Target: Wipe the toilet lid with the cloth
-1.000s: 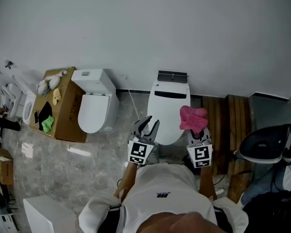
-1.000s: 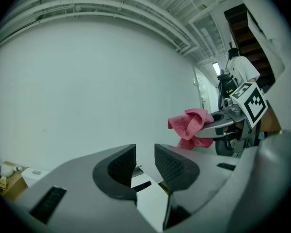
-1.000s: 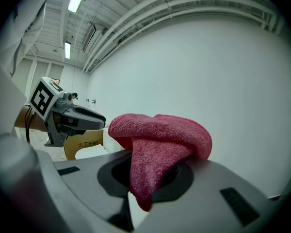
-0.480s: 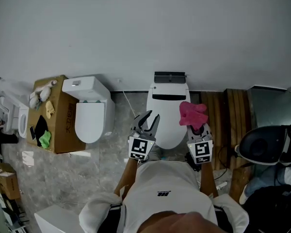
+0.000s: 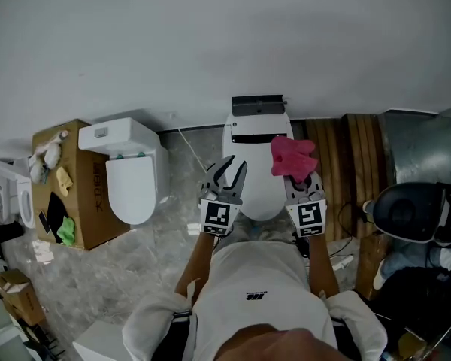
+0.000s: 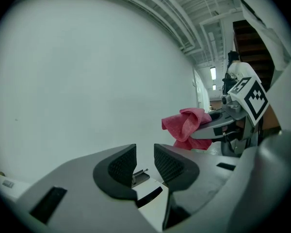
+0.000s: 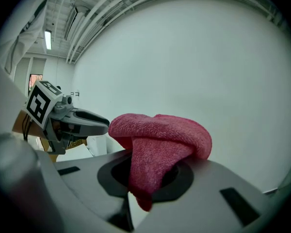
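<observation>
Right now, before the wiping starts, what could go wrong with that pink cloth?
The pink cloth is bunched in the jaws of the right gripper, so it might slip out, or the hard jaws might scrape the toilet lid. The left gripper, open and empty beside it, could bump the lid.

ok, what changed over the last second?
Both tools moved forward toward the toilet lid. The right tool carried the pink cloth further over the lid in the head view, and the left tool advanced alongside it. The head view itself shifted too. Unchanged: right tool shut on the pink cloth, left tool open and empty. No wiping contact is evident.
</observation>
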A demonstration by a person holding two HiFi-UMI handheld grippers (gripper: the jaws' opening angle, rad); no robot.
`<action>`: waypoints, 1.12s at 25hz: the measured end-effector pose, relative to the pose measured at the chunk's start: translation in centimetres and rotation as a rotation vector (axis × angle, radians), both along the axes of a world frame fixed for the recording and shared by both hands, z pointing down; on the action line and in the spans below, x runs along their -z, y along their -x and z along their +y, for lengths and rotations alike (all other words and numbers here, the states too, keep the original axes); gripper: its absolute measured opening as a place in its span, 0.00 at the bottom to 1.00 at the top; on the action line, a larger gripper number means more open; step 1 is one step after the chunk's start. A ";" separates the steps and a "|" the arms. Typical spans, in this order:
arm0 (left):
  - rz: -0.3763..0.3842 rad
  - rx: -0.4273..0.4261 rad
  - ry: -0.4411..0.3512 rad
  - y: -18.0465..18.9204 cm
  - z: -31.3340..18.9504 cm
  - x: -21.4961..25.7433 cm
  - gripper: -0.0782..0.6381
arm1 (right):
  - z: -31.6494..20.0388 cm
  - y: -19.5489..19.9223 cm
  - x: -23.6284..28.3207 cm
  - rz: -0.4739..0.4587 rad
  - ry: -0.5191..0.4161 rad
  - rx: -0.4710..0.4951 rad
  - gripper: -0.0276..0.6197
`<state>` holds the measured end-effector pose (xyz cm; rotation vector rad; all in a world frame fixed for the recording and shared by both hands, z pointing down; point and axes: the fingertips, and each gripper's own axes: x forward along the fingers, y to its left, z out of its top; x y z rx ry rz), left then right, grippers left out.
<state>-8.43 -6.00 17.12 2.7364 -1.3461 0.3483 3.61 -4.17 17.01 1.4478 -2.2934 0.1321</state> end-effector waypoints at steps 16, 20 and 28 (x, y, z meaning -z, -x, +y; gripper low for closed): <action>-0.005 0.052 0.124 2.0 -4.9 -11.8 0.28 | -7.5 1.4 -12.5 0.016 0.166 0.061 0.14; -0.023 0.079 0.151 2.1 -5.9 -15.2 0.28 | -9.6 1.7 -16.2 0.010 0.194 0.101 0.14; -0.030 0.165 0.239 2.0 -5.2 -21.4 0.33 | -10.4 2.0 -23.7 -0.041 0.303 0.173 0.14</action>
